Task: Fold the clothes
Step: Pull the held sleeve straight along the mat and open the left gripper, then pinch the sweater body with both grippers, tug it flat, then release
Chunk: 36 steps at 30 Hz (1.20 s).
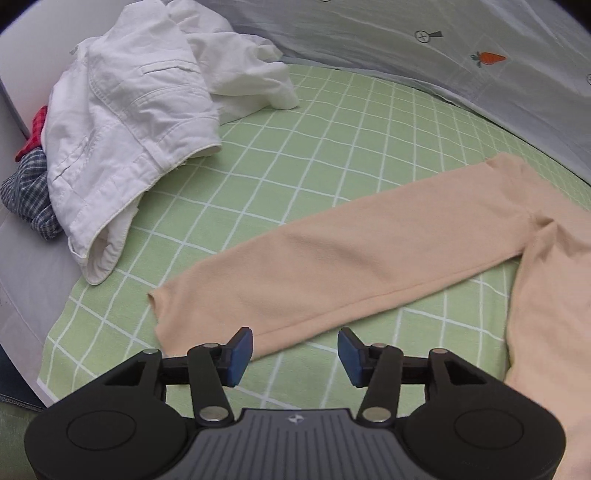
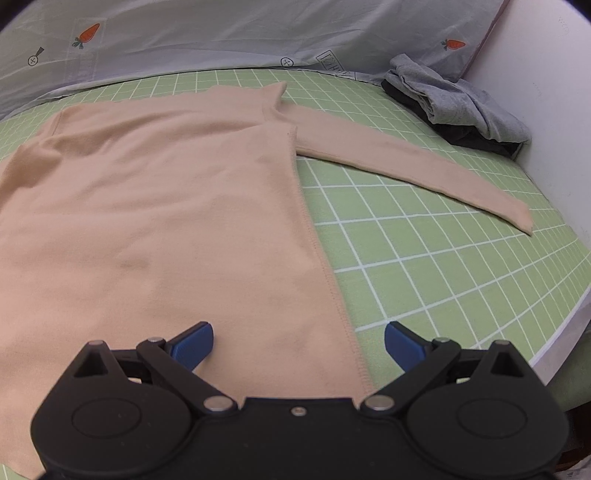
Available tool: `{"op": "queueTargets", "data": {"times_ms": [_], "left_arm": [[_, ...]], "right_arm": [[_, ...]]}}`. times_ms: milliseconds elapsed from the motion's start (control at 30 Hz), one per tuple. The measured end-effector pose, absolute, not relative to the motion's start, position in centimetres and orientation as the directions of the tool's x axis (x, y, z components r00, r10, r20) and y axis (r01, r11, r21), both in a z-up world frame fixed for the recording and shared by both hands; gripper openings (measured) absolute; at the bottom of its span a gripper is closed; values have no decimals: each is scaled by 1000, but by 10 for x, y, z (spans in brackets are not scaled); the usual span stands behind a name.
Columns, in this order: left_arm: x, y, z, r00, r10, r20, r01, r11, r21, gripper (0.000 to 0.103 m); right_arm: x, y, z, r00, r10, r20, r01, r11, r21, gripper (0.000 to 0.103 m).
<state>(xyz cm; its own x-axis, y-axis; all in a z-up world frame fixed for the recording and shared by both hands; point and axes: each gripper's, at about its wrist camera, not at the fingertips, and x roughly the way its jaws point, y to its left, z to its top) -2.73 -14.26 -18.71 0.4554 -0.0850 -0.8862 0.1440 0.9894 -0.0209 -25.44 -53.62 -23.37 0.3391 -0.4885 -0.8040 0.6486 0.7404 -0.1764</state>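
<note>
Left gripper (image 1: 295, 356) released, empty, above peach long-sleeve shirt (image 1: 369, 251) sleeve cuff. Right gripper (image 2: 299, 345) released over shirt's side seam. Shirt flat on green grid bedsheet (image 2: 443, 258). Grey carrot-print pillow (image 2: 221, 33) behind; white trousers (image 1: 129, 122) heaped left; grey folded garment (image 2: 458, 99) right, against white wall (image 2: 546, 92).

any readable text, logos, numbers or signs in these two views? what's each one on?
No readable words or numbers.
Boxed print on the grey bedding: too blurred to read.
Circled cross signs on the same bedding: symbols, no text.
Orange carrot prints on it: pictures only.
Small white emblem on the left tongs' grey body: a logo mark, no letters.
Peach top, white garment, green checked sheet: no text visible.
</note>
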Motion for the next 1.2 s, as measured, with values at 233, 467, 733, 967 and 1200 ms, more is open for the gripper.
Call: {"op": "queueTargets", "data": {"times_ms": [233,467,733,967,1200], "left_arm": [[-83,-224,-194,322,-342,-883,434,882,-183,56],[-116,-254,-218,321,-181,-930,431,902,-27,41],[-129,-242,-215,293,-145,-945,345,938,-37,1],[-133,-247,-210,284,-106,-953,337,942,-5,6],[-95,-258,-184,370,-158,-915,297,954,-45,30]], "right_arm": [[-270,-552,-233,392,-410,-823,591,798,-116,85],[-283,-556,-232,497,-282,-820,452,891,-32,54],[-295,-563,-227,519,-188,-834,347,938,4,17],[-292,-576,-224,494,-149,-856,300,954,8,31],[-266,-618,-216,535,-241,-810,404,915,-5,59]]}}
